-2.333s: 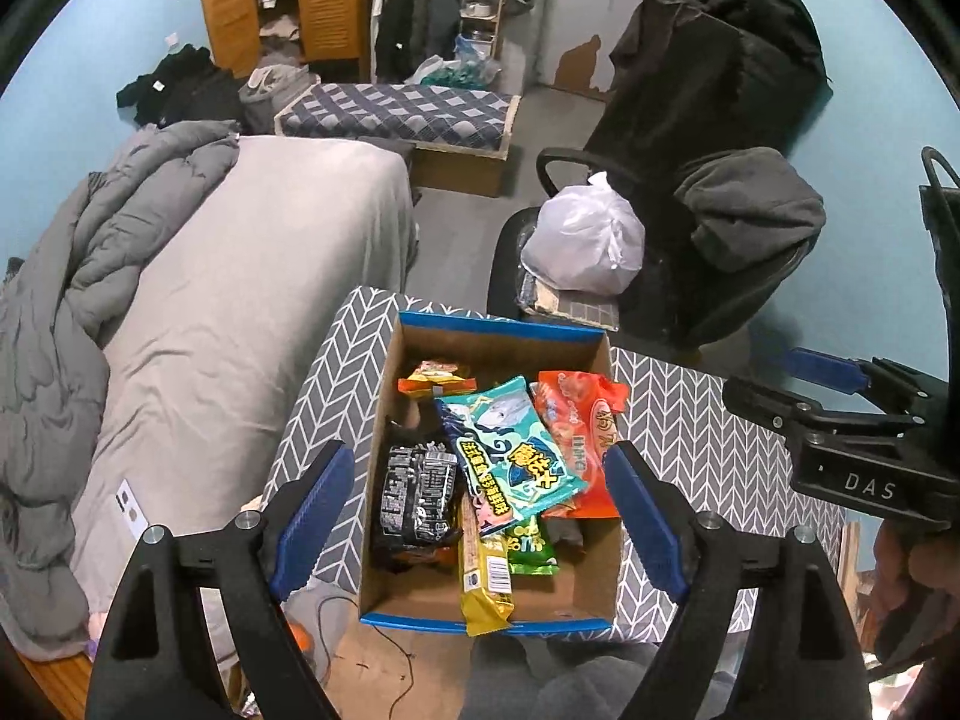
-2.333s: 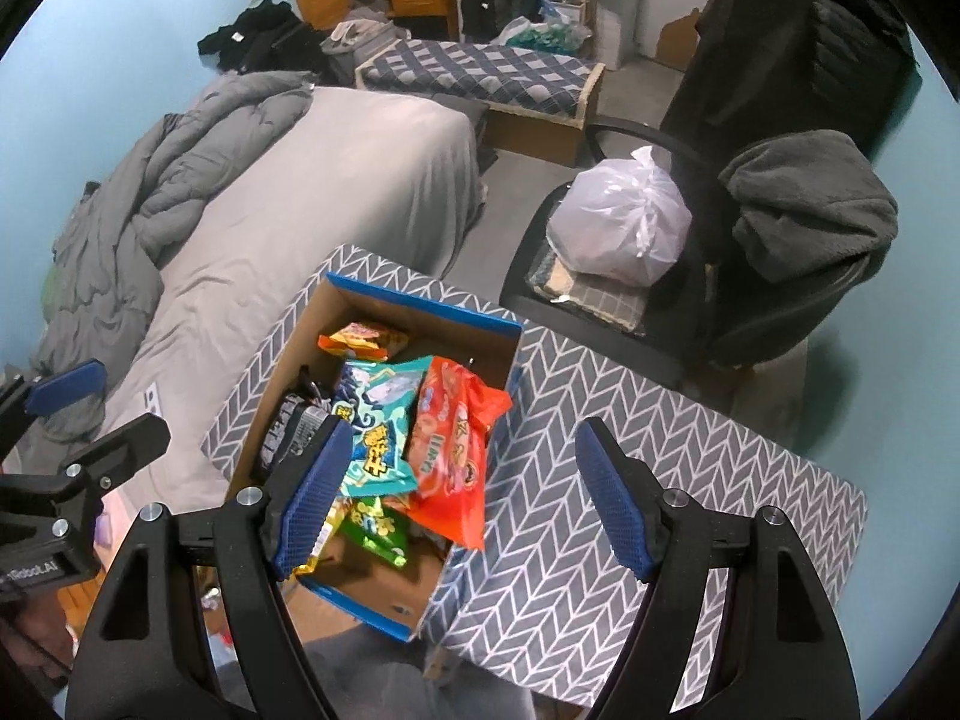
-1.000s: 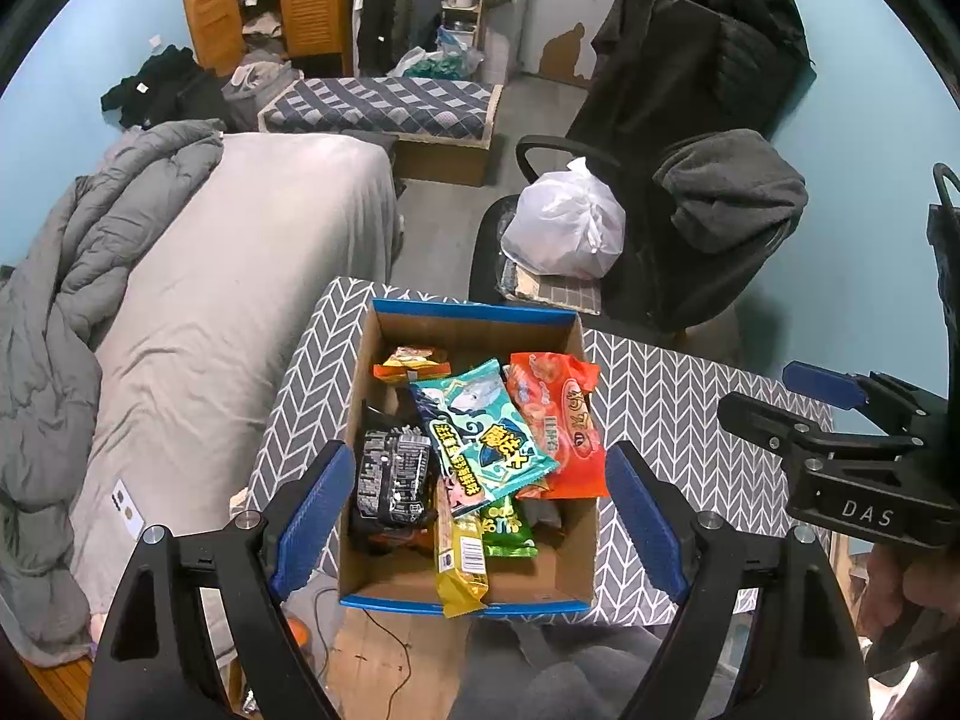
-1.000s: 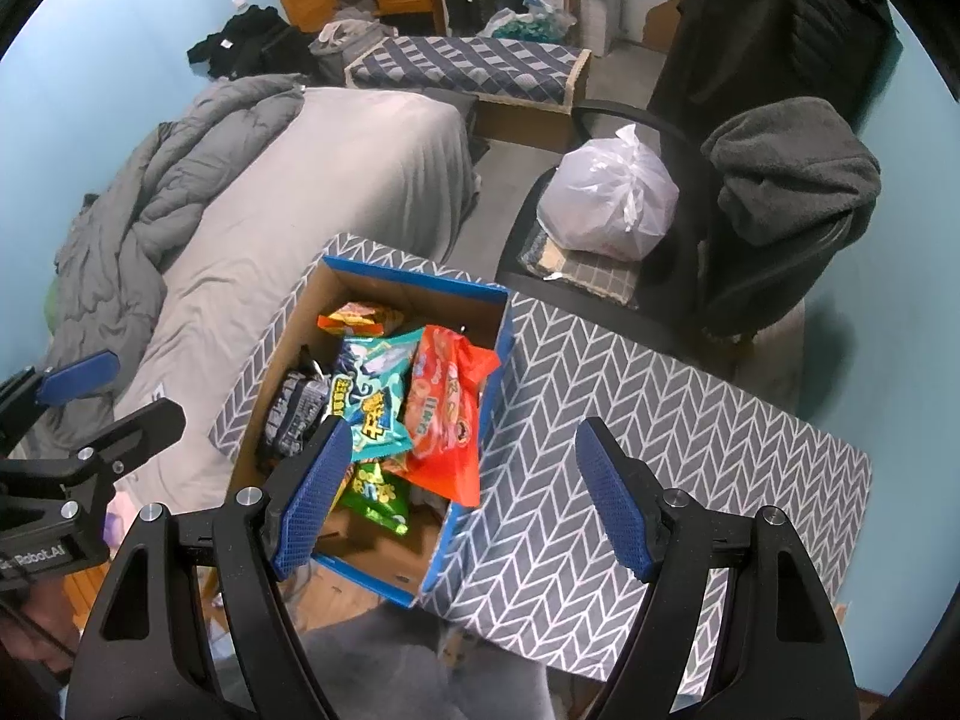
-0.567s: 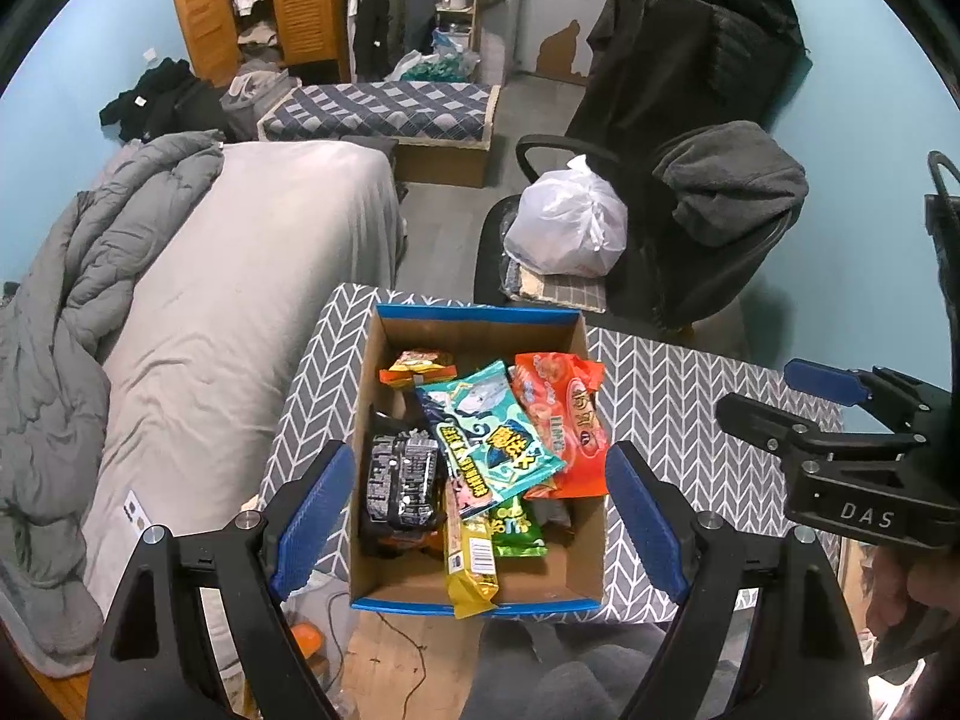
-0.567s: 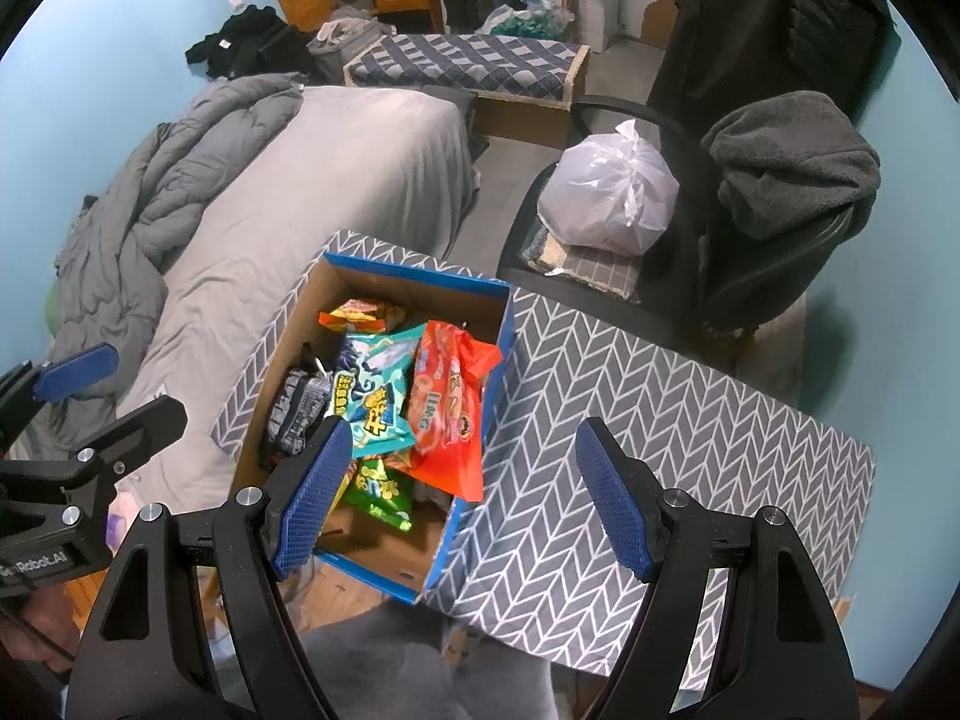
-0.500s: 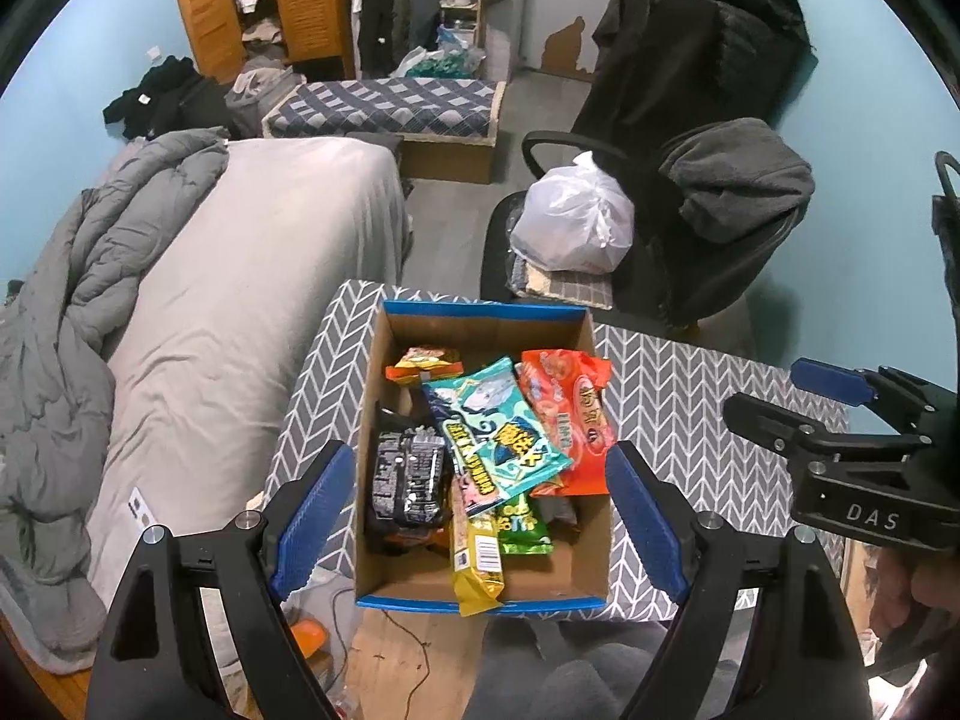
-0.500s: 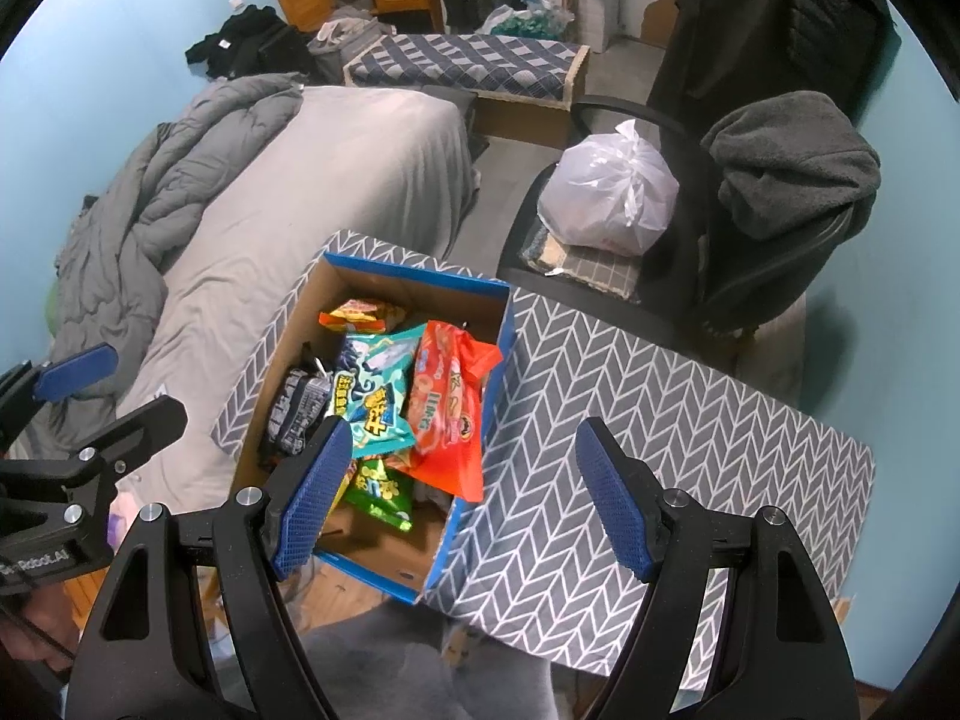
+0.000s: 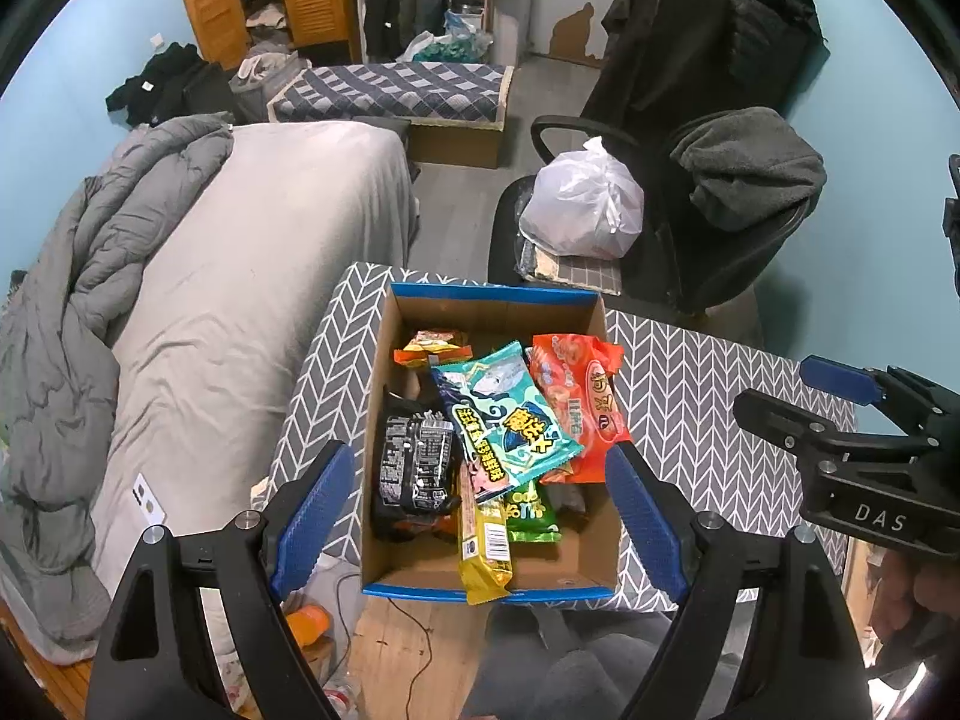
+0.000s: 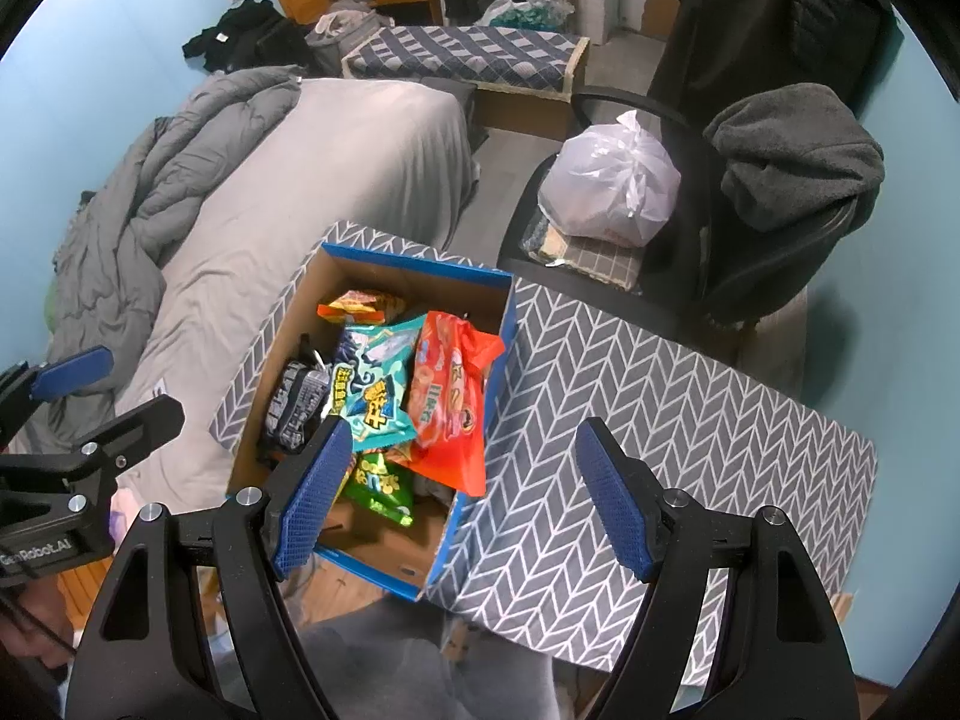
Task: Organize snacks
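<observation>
An open cardboard box (image 9: 492, 309) with blue rims stands on a grey herringbone table (image 9: 708, 396). Inside lie several snack packs: a teal bag (image 9: 504, 414) on top, an orange-red bag (image 9: 579, 402) to its right, a black pack (image 9: 414, 462) at left, a yellow bar (image 9: 483, 546) at the near wall, a green pack (image 9: 531, 510) and a small orange pack (image 9: 432, 348) at the back. My left gripper (image 9: 474, 516) hovers open high above the box, nothing between its blue pads. My right gripper (image 10: 462, 498) hangs open over the box's right wall (image 10: 480, 450), holding nothing.
A bed with a grey sheet (image 9: 240, 300) and rumpled duvet lies left of the table. Behind the table a black office chair (image 9: 690, 228) carries a white plastic bag (image 9: 585, 210) and a dark garment. A person's grey-clad legs (image 9: 576, 660) show below the table's near edge.
The view from the left gripper has drifted slightly, so the box sits a little more to the right in it. The right gripper's view is unchanged. Both grippers stay open.
</observation>
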Tool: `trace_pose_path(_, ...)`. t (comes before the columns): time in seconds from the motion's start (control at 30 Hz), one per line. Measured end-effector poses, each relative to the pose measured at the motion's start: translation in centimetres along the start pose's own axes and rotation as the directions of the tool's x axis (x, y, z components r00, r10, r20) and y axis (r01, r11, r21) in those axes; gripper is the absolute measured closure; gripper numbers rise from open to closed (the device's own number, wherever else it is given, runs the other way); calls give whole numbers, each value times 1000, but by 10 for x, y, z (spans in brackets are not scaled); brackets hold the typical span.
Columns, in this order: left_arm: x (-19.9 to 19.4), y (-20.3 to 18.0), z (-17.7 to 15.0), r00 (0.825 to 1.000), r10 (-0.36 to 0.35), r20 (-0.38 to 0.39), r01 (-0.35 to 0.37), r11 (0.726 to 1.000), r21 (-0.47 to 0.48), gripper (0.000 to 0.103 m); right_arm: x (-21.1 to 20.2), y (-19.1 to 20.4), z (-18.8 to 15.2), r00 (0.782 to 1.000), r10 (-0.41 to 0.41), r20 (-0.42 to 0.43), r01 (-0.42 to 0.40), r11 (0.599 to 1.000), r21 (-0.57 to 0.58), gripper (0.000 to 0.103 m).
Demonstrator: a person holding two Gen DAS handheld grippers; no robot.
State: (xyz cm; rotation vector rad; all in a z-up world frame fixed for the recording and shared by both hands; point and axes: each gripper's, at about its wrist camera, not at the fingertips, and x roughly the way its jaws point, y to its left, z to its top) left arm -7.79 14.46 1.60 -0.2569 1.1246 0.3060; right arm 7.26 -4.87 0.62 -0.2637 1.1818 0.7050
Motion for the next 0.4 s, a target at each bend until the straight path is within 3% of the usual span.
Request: trace_pose_path(0.4,-1,0,-1,1000,-15,8,15,1000,-6,16,0,0,0,1000,0,-3,0,1000,1,27)
